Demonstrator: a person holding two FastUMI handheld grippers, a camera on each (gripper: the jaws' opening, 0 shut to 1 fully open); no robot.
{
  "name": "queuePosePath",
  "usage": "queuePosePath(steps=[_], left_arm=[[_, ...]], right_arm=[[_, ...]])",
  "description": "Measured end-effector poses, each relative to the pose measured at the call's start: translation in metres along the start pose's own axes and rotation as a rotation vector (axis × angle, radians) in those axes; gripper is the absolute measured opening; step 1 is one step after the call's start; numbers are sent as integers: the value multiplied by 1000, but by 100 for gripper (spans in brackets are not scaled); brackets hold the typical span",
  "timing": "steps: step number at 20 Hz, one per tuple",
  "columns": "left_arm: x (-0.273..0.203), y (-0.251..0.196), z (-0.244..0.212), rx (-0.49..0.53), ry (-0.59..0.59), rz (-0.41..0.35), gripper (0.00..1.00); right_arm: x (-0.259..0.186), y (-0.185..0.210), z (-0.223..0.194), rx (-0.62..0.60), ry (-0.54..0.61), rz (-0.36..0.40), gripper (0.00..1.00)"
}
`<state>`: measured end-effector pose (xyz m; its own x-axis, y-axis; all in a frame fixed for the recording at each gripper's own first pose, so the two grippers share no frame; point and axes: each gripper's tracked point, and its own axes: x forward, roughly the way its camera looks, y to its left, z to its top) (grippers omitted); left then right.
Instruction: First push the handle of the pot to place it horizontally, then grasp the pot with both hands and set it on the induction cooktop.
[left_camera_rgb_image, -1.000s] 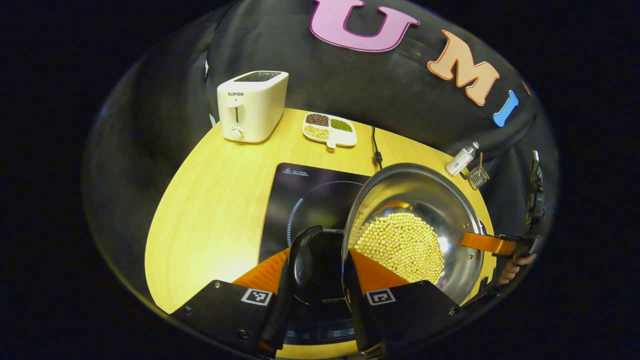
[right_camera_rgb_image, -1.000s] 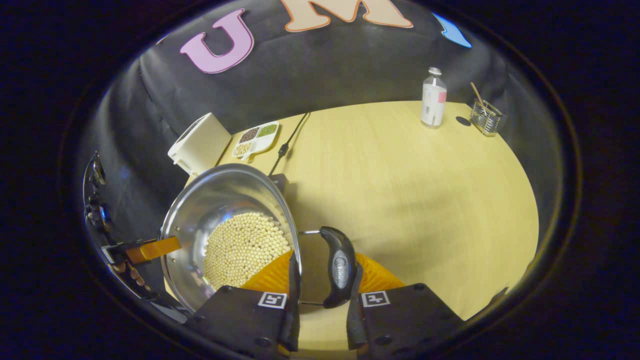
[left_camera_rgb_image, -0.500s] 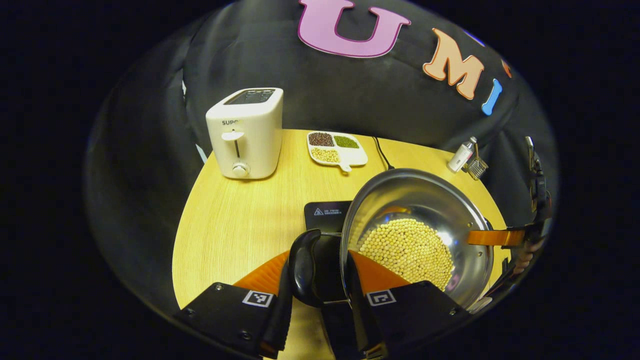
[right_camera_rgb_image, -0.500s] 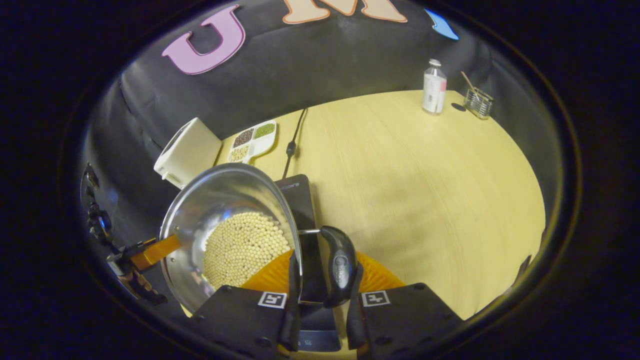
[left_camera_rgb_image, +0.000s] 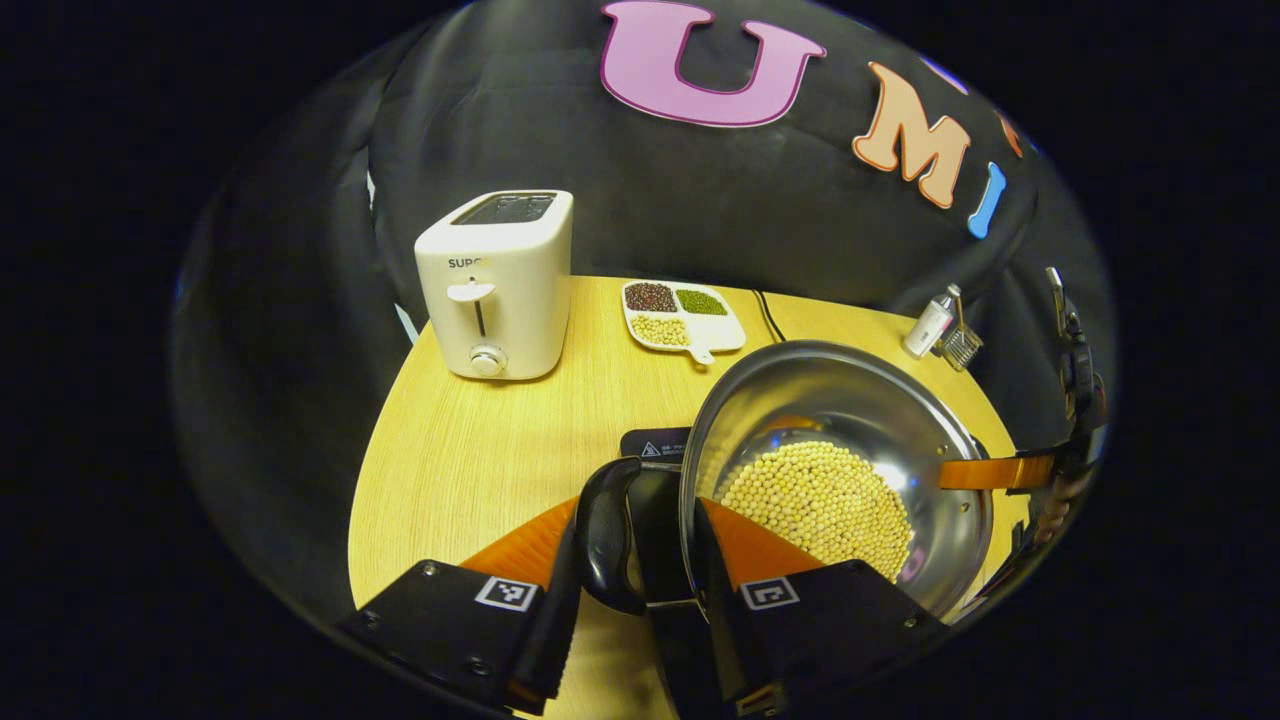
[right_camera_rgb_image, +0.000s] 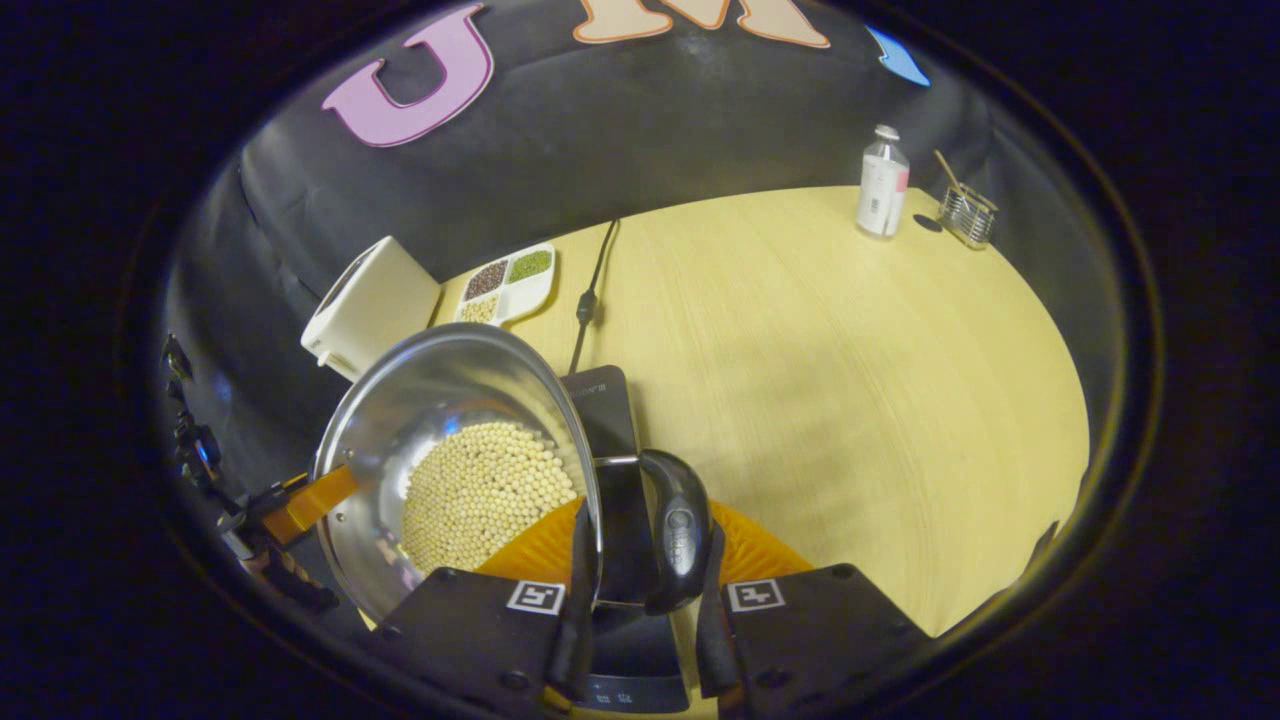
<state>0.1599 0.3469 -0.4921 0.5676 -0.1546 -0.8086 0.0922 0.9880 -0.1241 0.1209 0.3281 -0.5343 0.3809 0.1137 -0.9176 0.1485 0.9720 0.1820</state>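
- Gripping the round stainless-steel pot (left_camera_rgb_image: 850, 420) of pale yellow beans (left_camera_rgb_image: 815, 505) by its black loop side handles: left tool (left_camera_rgb_image: 625, 590) clenched on one handle (left_camera_rgb_image: 605, 535), right tool (right_camera_rgb_image: 640, 590) clenched on the other (right_camera_rgb_image: 675, 530).
- Pot sits over the black induction cooktop (right_camera_rgb_image: 600, 400) on the light wooden counter (right_camera_rgb_image: 830, 370); contact unclear.
- White toaster (left_camera_rgb_image: 497, 285) at the back, partial lettering "SUPO".

To my right the table (right_camera_rgb_image: 850, 360) lies bare and wide, room to pass. A bottle (right_camera_rgb_image: 883, 183) and wire holder (right_camera_rgb_image: 968, 215) stand far right; a toaster (left_camera_rgb_image: 497, 283), bean tray (left_camera_rgb_image: 682, 316) and cord (right_camera_rgb_image: 590, 285) block the far left.
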Motion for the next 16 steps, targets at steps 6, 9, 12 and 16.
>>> queuePosePath(steps=[6,9,12,16], left_arm=[[-21,4,5,52,-11,87,69],[-33,4,8,60,-34,134,73],[-52,-4,9,35,-56,172,74],[-81,-28,16,-2,-118,219,77]], right_arm=[[-5,1,1,-23,-13,11,55],[-16,-1,3,-36,-22,41,77],[-27,-16,16,-62,-82,41,100],[-49,-44,32,-70,-158,55,100]])
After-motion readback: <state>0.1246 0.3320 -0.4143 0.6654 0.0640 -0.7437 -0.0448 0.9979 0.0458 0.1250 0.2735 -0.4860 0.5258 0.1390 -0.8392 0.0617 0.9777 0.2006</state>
